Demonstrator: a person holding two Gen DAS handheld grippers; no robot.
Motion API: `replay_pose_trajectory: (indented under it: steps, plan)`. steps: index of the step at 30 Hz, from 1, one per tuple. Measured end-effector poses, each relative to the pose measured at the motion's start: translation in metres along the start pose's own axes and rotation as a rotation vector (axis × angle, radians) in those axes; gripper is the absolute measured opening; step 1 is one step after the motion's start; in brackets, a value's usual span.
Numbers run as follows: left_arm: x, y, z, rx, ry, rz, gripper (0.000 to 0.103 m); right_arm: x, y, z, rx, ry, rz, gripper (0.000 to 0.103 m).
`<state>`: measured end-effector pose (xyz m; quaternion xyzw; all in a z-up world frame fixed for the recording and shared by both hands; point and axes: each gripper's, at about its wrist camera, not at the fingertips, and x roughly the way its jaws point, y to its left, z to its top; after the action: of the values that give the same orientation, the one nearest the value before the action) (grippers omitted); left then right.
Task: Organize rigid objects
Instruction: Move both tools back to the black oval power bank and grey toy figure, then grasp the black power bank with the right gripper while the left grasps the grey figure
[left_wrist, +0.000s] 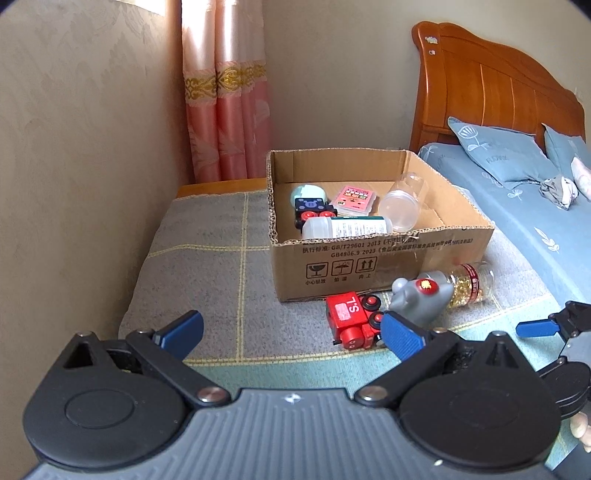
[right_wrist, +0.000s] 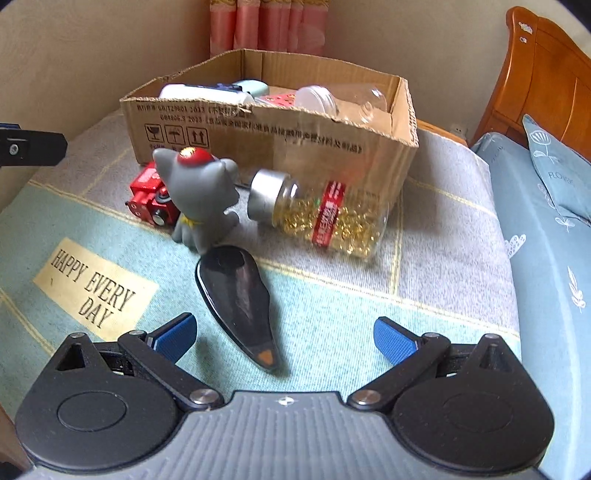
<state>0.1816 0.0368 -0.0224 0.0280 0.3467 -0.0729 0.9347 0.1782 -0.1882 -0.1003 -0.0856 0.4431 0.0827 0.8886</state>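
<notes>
Left gripper (left_wrist: 291, 334) jaws wide, empty; red toy train (left_wrist: 352, 321) at 1 o'clock. Right gripper (right_wrist: 284, 338) wide, straddling a black scoop (right_wrist: 236, 291), contact unclear. Cardboard box (left_wrist: 384, 258) at 12.

Beige walls (left_wrist: 74, 129), pink curtain (left_wrist: 225, 110), wood headboard (left_wrist: 480, 85), blue bedding (left_wrist: 517, 221).

We see a pink curtain (left_wrist: 225, 110) hanging in the corner of the beige wall (left_wrist: 74, 129). To its right stands a wooden headboard (left_wrist: 491, 85), with a blue pillow (left_wrist: 506, 155) on the blue sheet (left_wrist: 517, 229) below it.
</notes>
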Motion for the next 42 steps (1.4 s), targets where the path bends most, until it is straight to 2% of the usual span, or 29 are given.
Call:
replay_pose_trajectory:
  steps: [12, 16, 19, 24, 33, 42]
  plan:
    - [0.009, 0.001, -0.004, -0.007, 0.027, -0.007, 0.102, 0.001, -0.049, -0.011, 0.192, 0.026, -0.114, 0.103]
    - [0.013, 0.002, -0.005, -0.013, 0.039, -0.008, 0.102, 0.001, -0.034, -0.01, 0.167, 0.035, -0.037, 0.103]
    - [0.015, 0.002, -0.006, -0.011, 0.045, -0.008, 0.102, 0.003, -0.011, -0.005, 0.123, 0.027, -0.018, 0.103]
    - [0.015, 0.003, -0.006, -0.014, 0.054, -0.003, 0.102, 0.008, 0.014, 0.006, 0.125, 0.019, 0.013, 0.103]
    - [0.019, 0.002, -0.006, -0.012, 0.069, -0.004, 0.102, 0.025, 0.018, 0.023, 0.185, -0.031, -0.057, 0.103]
    - [0.023, -0.008, -0.001, 0.026, 0.071, -0.031, 0.102, 0.018, -0.015, 0.007, 0.217, -0.044, -0.094, 0.103]
